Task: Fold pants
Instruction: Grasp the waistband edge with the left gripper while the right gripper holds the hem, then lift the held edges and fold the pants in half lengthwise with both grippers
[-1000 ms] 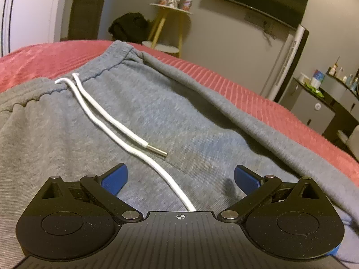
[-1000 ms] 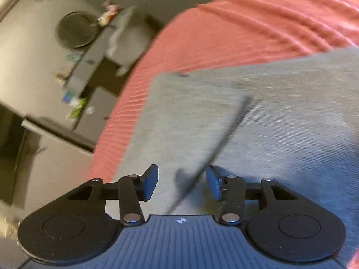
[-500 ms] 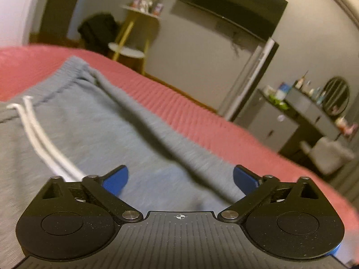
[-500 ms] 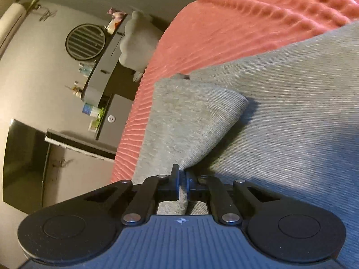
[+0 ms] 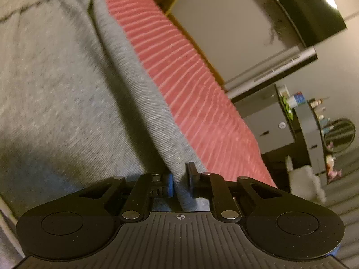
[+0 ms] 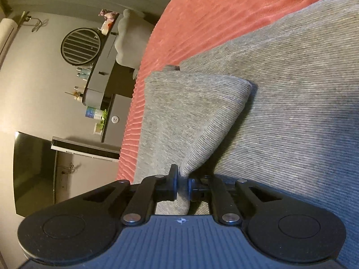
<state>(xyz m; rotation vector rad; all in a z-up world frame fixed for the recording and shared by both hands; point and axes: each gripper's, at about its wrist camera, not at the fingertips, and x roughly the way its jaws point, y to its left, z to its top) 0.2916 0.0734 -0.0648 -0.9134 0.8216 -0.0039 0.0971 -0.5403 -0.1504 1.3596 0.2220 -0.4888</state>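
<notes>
Grey sweatpants (image 5: 67,89) lie spread on a red ribbed bedspread (image 5: 190,71). In the left wrist view my left gripper (image 5: 179,179) is shut on the pants' side edge, a ridge of grey fabric pinched between its fingers. In the right wrist view the grey pants (image 6: 291,100) fill the right side, and my right gripper (image 6: 182,183) is shut on a lifted, folded corner of the fabric (image 6: 197,112). The drawstring and most of the waistband are out of view.
The red bedspread (image 6: 202,22) ends at the bed edge beyond the pants. Past it stand a grey dresser with bottles (image 5: 314,116), a round mirror (image 6: 80,44), a wall TV (image 5: 309,11) and a grey chair (image 6: 128,40).
My left gripper swung right from the drawstring area to the pants' side edge and shut on it. My right gripper shut on the pants corner and has lifted it slightly.
</notes>
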